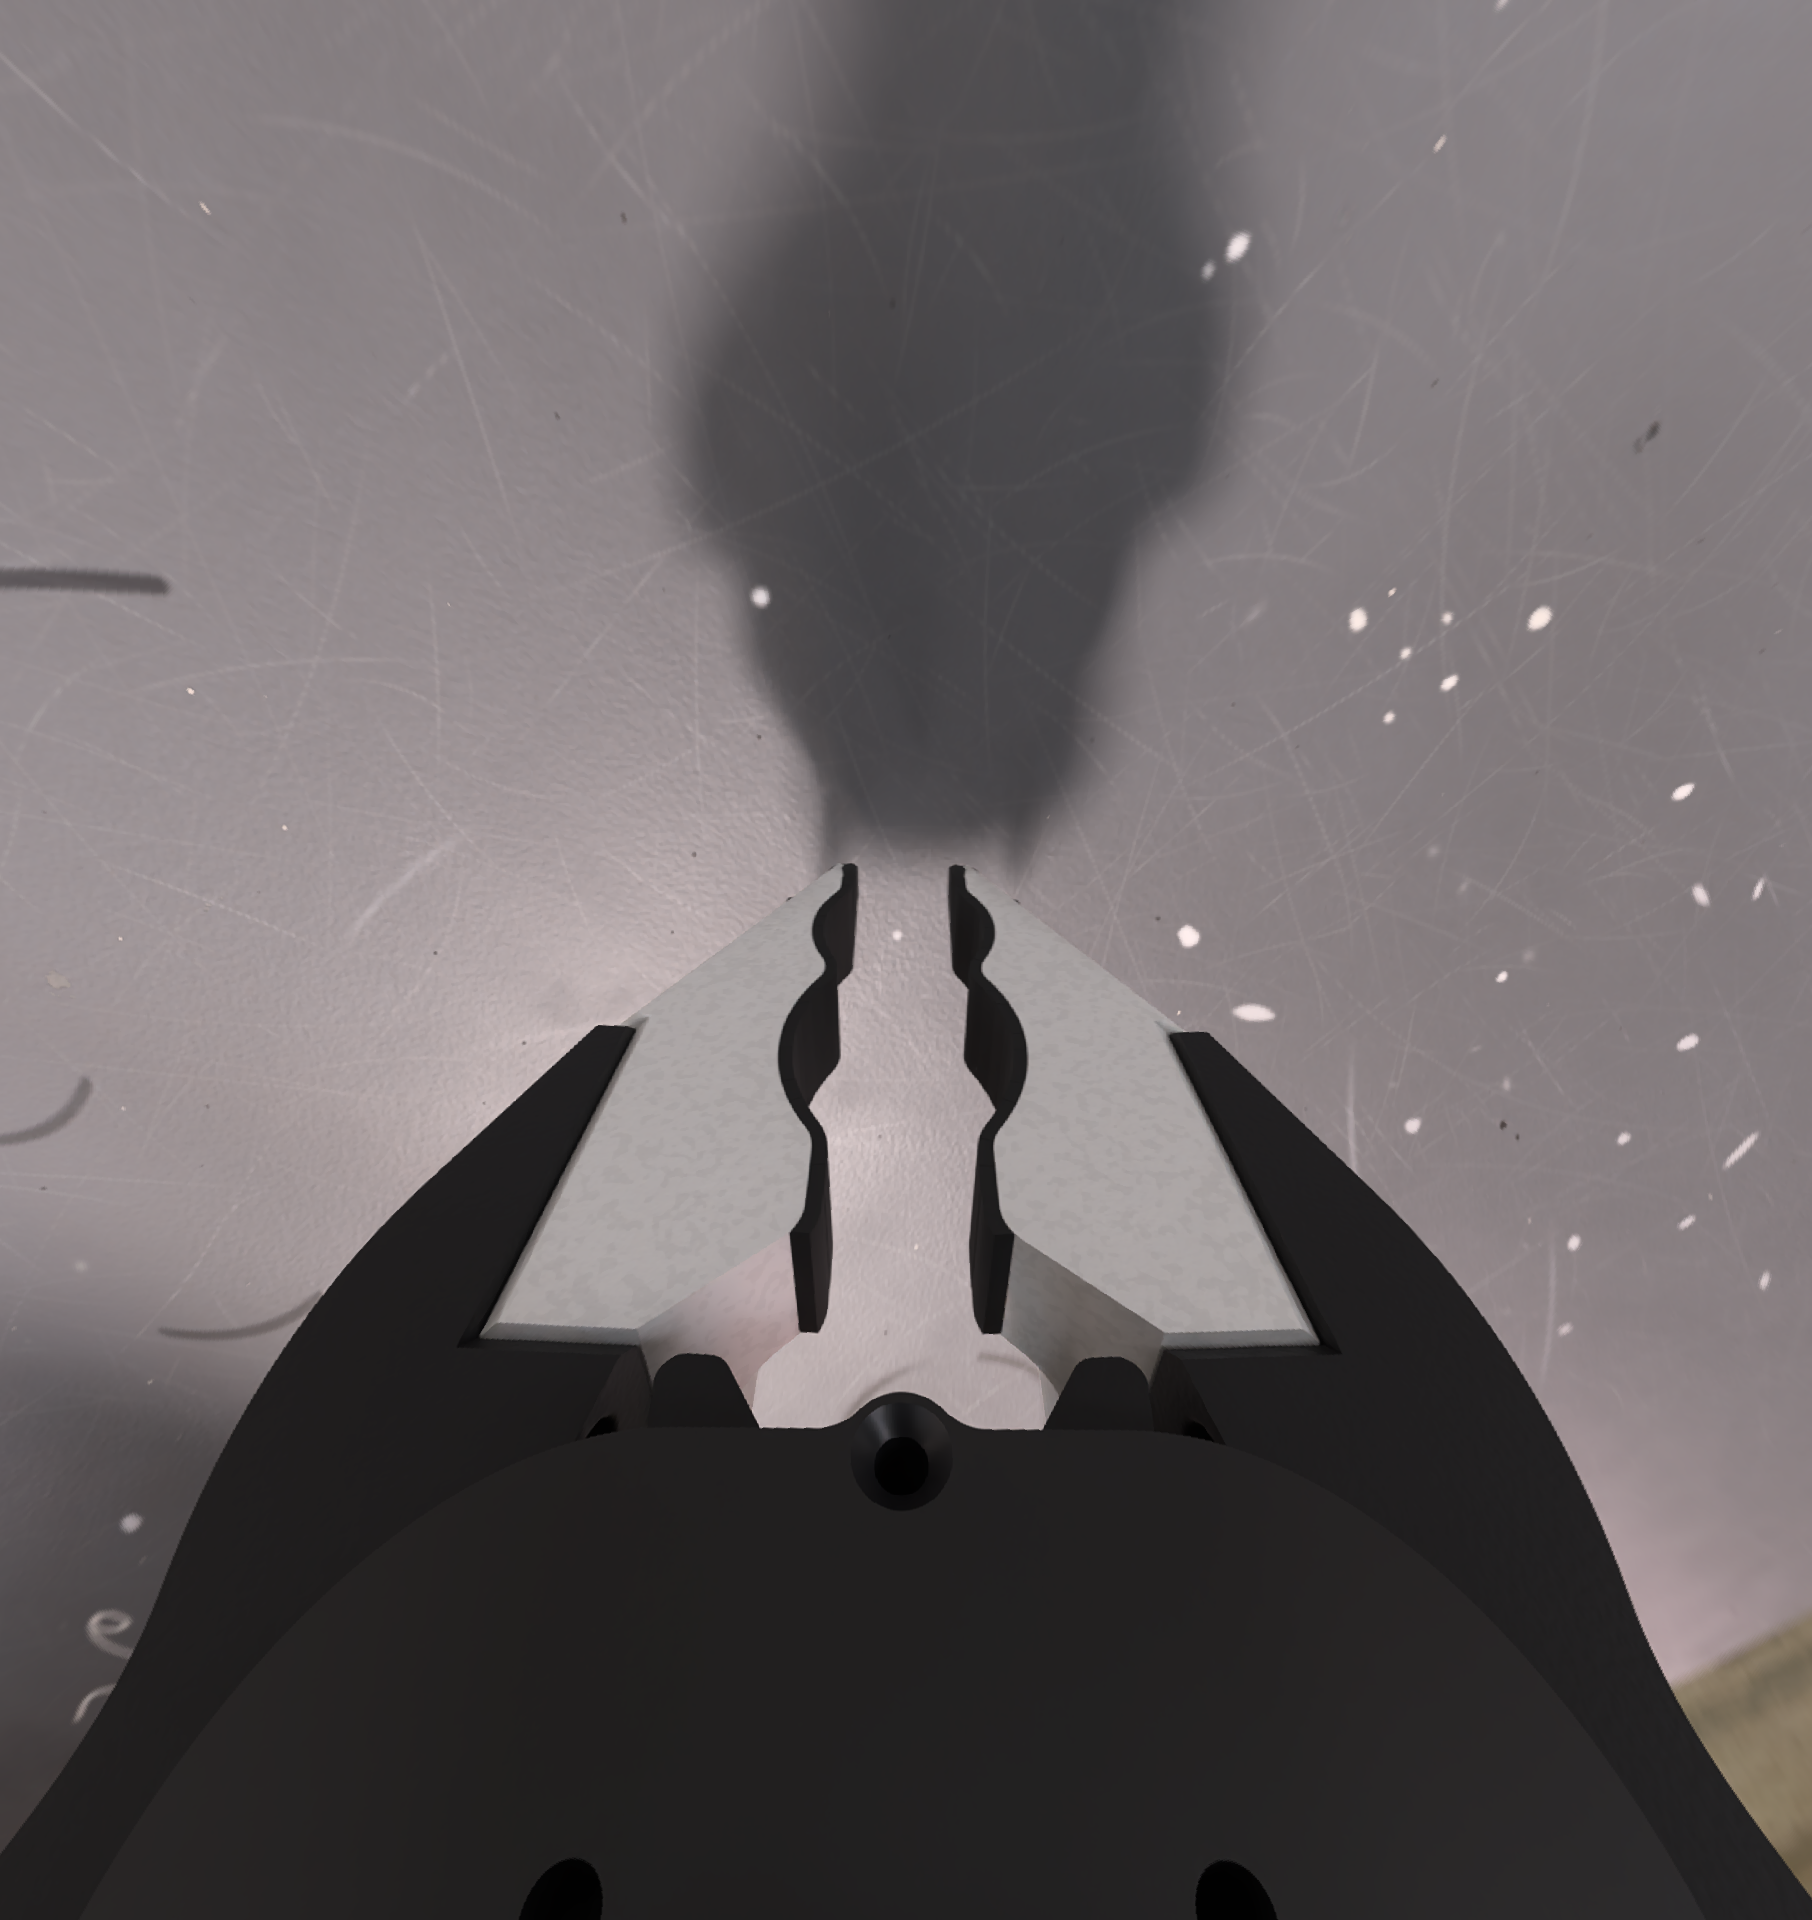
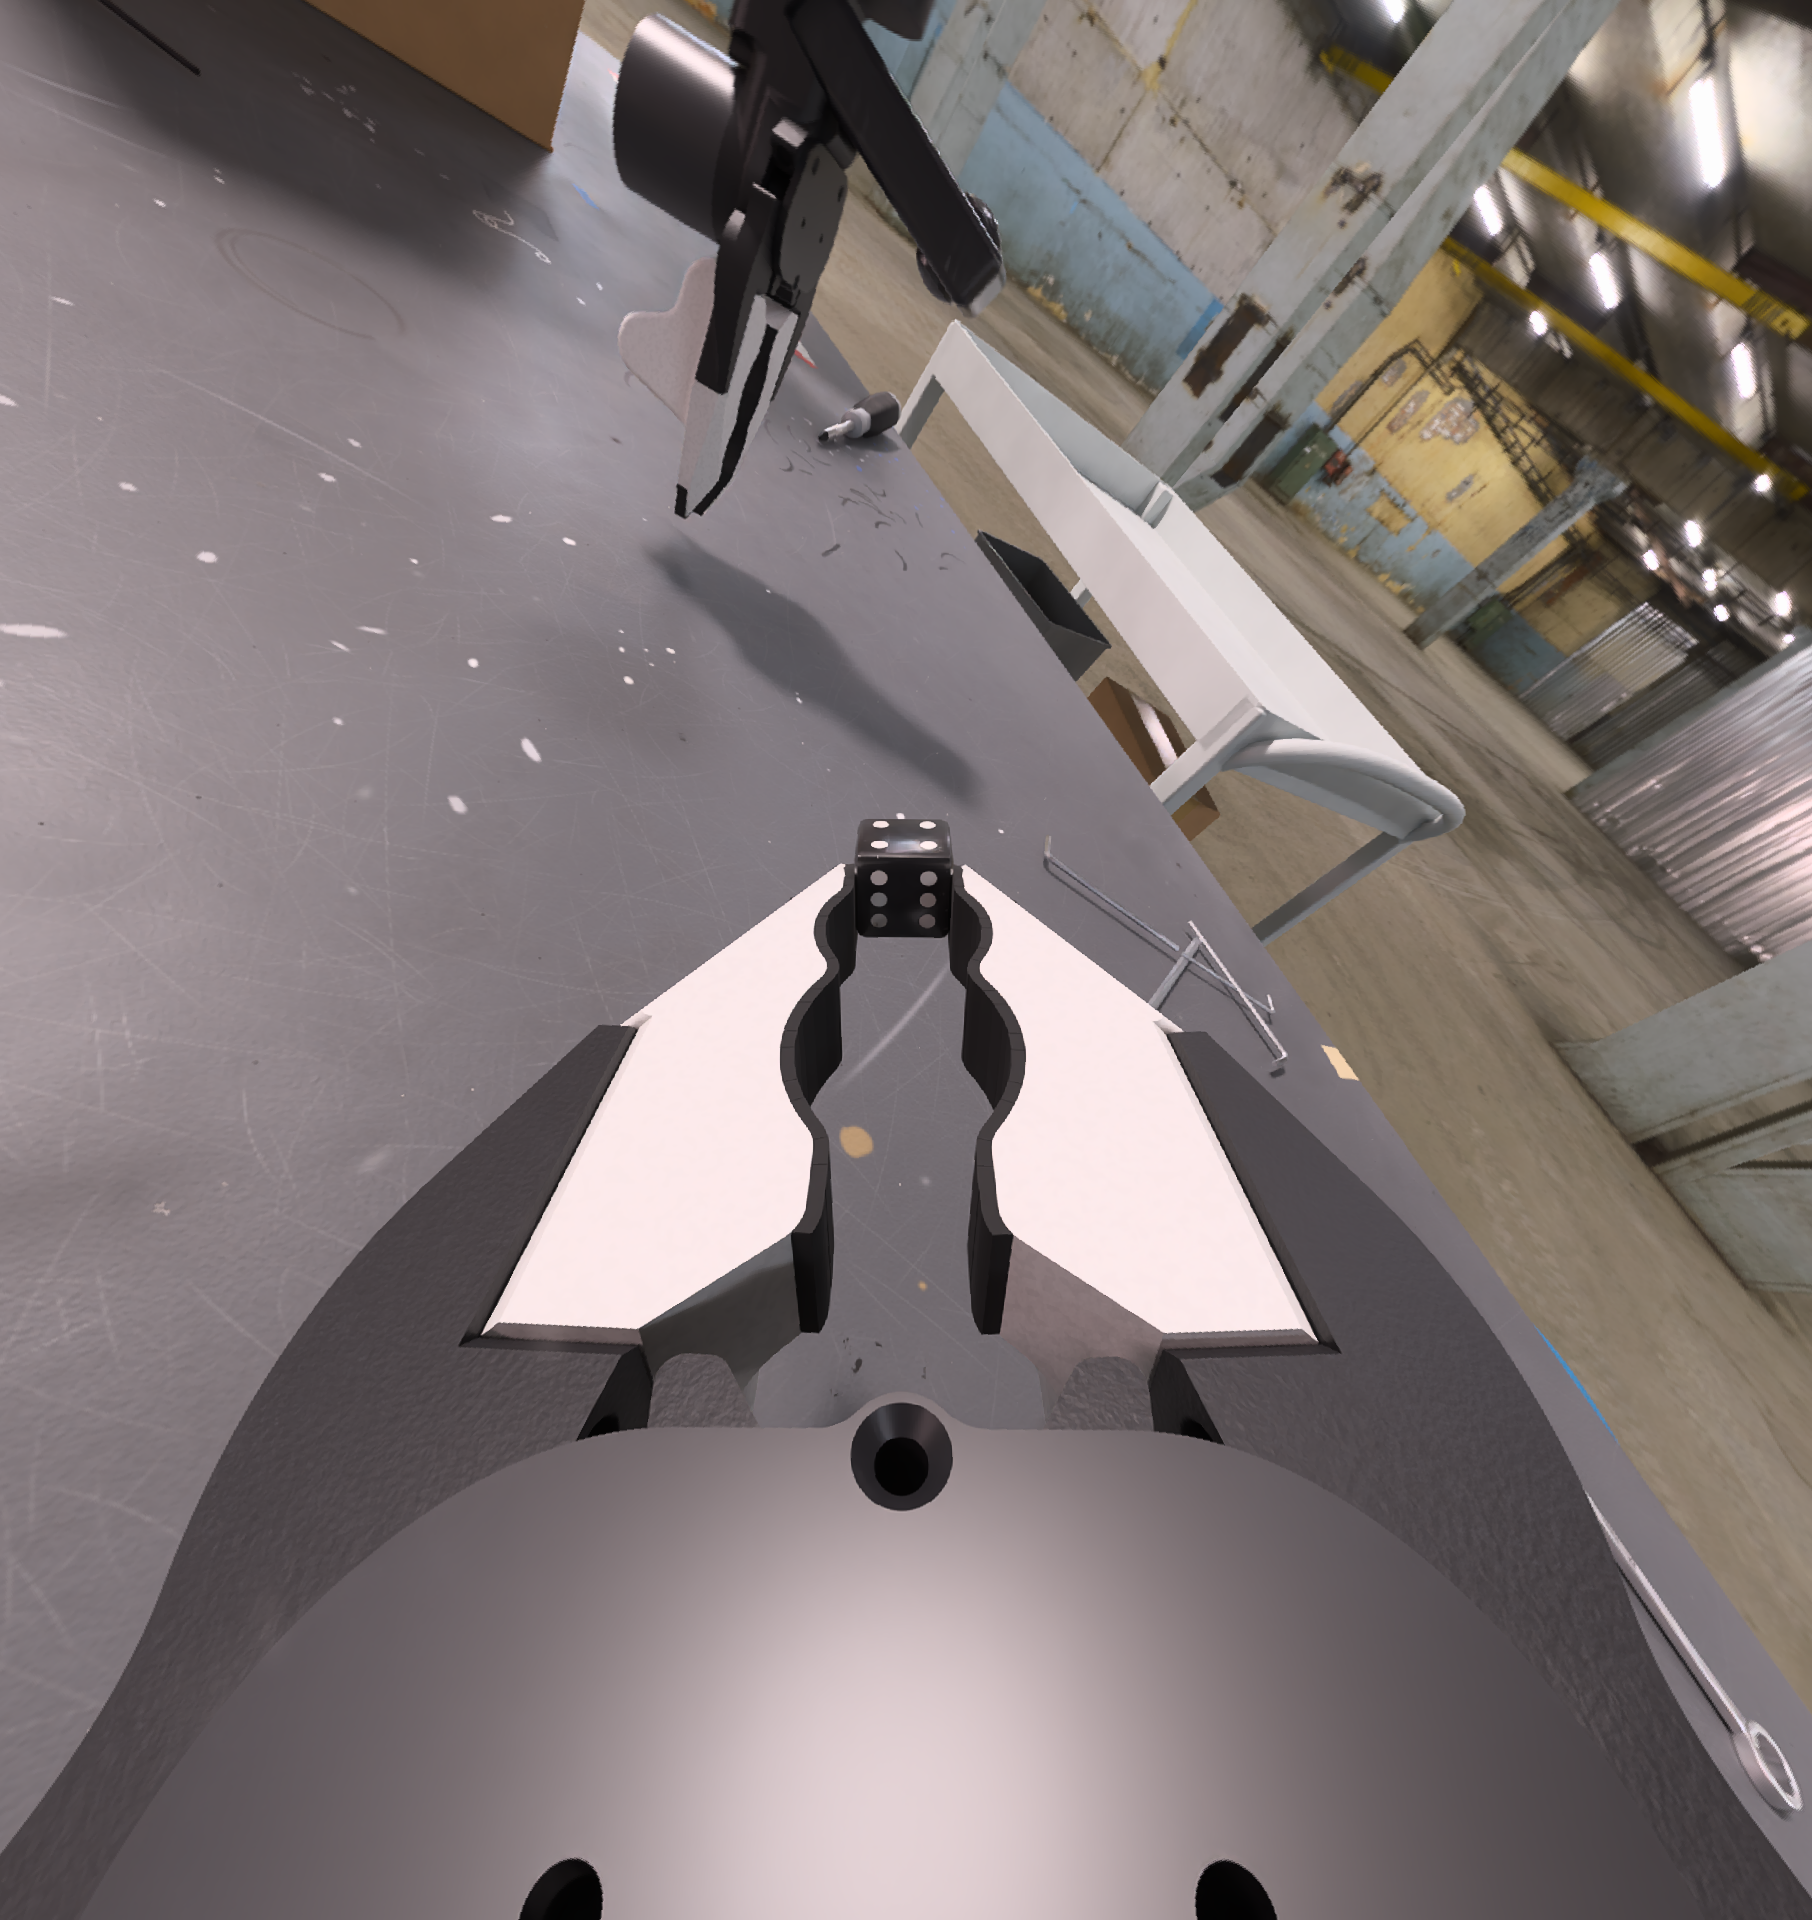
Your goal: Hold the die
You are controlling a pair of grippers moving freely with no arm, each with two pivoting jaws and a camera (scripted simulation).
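Observation:
A small black die (image 2: 902,896) with white pips sits between the fingertips of my right gripper (image 2: 902,875), which is shut on it low over the grey table (image 2: 258,831). I cannot tell whether the die touches the table. My left gripper (image 1: 902,873) points down at bare scratched table (image 1: 362,520); its jaws stand a narrow gap apart with nothing between them. It also shows in the right wrist view (image 2: 699,504), hovering above the table beyond the die. The die is not in the left wrist view.
Metal hex keys (image 2: 1162,935) lie right of the die near the table's edge. A wrench (image 2: 1712,1704) lies at the near right. A screwdriver bit (image 2: 860,416), a black cylinder (image 2: 673,125) and a cardboard box (image 2: 466,62) stand farther off. A white bench (image 2: 1141,582) stands beyond the edge.

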